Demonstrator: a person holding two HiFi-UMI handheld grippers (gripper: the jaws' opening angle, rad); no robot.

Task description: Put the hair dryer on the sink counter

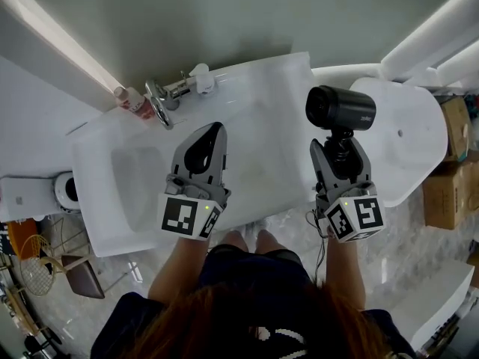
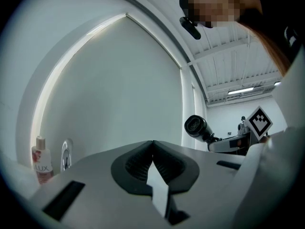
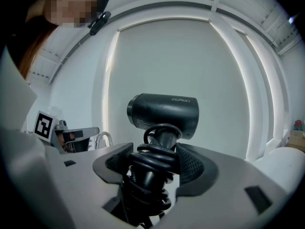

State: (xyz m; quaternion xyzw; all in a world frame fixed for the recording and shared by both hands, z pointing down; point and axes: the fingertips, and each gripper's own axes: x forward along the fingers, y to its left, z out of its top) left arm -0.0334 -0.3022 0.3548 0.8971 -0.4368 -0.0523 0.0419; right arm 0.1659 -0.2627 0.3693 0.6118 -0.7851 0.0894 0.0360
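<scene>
Black hair dryer (image 1: 340,109) stands handle-down, barrel crosswise.

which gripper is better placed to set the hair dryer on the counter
Right: the right gripper clamps the hair dryer by its cord-wrapped handle, near the sink counter's right edge. The left gripper is shut and empty.

Hair dryer (image 1: 340,109): matte black, cord black. Bench (image 1: 278,81): glossy white. Left gripper (image 1: 212,132), right gripper (image 1: 341,149): grey bodies, dark ribbed jaws, 1 black-white square-marker cube each. Bottle (image 1: 133,103): pink, white label. Faucet (image 1: 160,105): chrome. Box (image 1: 447,189): brown.
</scene>
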